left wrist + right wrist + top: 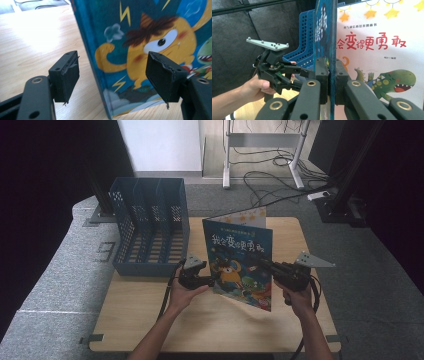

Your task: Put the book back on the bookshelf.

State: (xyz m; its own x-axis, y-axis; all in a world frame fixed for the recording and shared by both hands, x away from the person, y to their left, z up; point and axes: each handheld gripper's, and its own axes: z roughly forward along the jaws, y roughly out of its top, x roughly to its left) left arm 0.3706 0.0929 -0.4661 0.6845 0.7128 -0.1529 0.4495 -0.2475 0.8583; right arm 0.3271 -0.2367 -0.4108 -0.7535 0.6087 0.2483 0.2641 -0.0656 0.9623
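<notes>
Blue slotted file rack (pixel 150 232) beside picture book (pixel 240 265); right claw (pixel 267 265) clamping book, left claw (pixel 212 281) wide.

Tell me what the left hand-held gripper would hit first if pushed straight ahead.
Probably the picture book: its spine edge stands between the open jaws of the left hand-held gripper, slightly beyond the pads, though depth is hard to judge.

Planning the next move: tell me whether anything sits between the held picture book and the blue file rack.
Nothing visible does. The picture book stands upright, clamped by the right tool; between it and the blue file rack lies bare table. The left tool, jaws straddling the book's near edge without touching, is the closest thing to that path.
</notes>
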